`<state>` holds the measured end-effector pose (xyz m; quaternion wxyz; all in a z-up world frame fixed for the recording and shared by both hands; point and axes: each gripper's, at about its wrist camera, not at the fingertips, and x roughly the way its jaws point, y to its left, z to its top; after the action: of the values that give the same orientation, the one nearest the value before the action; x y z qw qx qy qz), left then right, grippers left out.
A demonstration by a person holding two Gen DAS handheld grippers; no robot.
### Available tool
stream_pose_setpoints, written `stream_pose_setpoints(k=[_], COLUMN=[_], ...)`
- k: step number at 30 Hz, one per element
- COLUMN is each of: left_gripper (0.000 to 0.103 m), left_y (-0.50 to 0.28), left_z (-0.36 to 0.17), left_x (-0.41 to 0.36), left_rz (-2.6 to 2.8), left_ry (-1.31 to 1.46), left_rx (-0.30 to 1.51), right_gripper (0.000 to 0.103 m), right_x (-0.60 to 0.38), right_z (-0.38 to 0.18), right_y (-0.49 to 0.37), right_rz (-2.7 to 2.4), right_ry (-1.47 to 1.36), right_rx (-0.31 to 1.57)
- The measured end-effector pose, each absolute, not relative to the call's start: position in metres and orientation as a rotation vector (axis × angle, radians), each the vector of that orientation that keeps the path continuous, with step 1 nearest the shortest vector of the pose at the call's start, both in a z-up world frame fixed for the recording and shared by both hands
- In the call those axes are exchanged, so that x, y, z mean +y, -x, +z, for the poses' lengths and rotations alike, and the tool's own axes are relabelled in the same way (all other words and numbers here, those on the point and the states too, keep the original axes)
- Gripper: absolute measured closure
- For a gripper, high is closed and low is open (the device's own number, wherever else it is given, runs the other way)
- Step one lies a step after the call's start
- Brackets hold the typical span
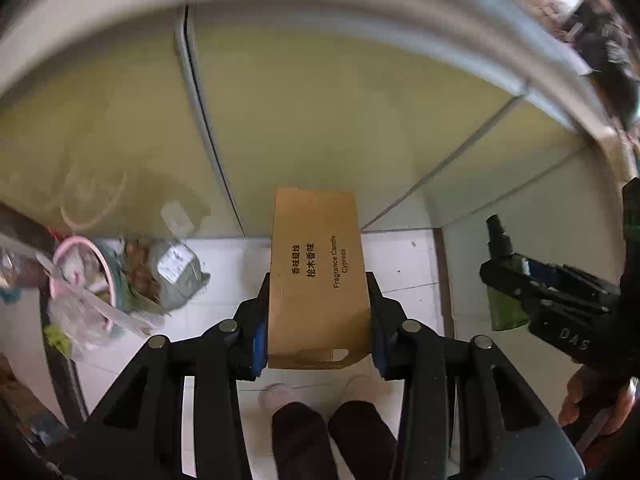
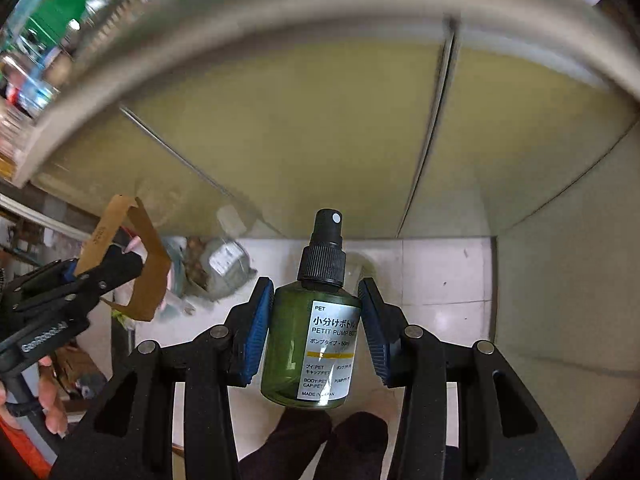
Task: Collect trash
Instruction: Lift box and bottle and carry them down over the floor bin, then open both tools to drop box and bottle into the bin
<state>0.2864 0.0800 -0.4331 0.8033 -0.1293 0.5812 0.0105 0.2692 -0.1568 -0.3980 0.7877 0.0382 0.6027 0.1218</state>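
**Both grippers loaded; the bin lies lower left, already heaped**

Nearest the lens in the left wrist view, the left gripper (image 1: 318, 312) is clamped on a flat brown cardboard box (image 1: 318, 276) marked "Fragrance Candle Cypress", which fills the centre of the frame and sticks well out beyond the fingertips. In the right wrist view the right gripper (image 2: 316, 328) carries a small green pump bottle (image 2: 308, 344) upright at centre frame, black spray cap on top. The left pad touches the bottle's side; a sliver of gap shows at the right pad, so that grip looks light.

The step in hand appears to be carrying both pieces to the bin. It would go best one piece at a time: swing the box toward the lower left, bring it over the rim before letting the jaws part, and keep the bottle level and squeezed firmly, since a round, smooth body could slip or roll if it dropped on the tiled floor (image 1: 404, 264). The two grippers sit close side by side, so they should be kept from knocking together.

Further off, at the left edge of the left wrist view, stands a pink-rimmed trash bin (image 1: 82, 276), blurred, stuffed with crumpled plastic and paper that spills over its rim. Just beside it on the floor, against the pale green cabinet doors (image 1: 320, 120), lies a grey-green parcel bag (image 1: 178, 276) with a white label, next to some brownish litter I cannot identify.
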Motion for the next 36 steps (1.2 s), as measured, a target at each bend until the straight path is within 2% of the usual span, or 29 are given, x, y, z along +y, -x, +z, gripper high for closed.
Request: stream_pose_setpoints(k=[9, 16, 19, 32, 36], left_gripper=[0.064, 0.064, 0.064, 0.063, 0.062], left_y=[-0.298, -0.317, -0.321, -0.347, -0.347], left_z=[-0.571, -0.647, -0.664, -0.728, -0.732], left_x=[0.083, 0.074, 0.068, 0.021, 0.015], left_rz=[0.071, 0.051, 0.039, -0.054, -0.065], left_ry=[0.361, 0.366, 0.363, 0.351, 0.342], left_rx=[1.279, 1.304, 1.310, 1.408, 1.436], right_gripper=[0.062, 0.062, 0.057, 0.056, 0.056], right_x=[-0.152, -0.147, -0.153, -0.188, -0.198], right_z=[-0.552, -0.623, -0.641, -0.622, -0.614], right_y=[-0.294, -0.307, -0.312, -0.318, -0.318], right_rz=[0.331, 0.364, 0.370, 0.311, 0.296], right_ry=[-0.066, -0.033, -0.037, -0.073, -0.078], right_rx=[1.356, 1.374, 1.403, 1.327, 1.308])
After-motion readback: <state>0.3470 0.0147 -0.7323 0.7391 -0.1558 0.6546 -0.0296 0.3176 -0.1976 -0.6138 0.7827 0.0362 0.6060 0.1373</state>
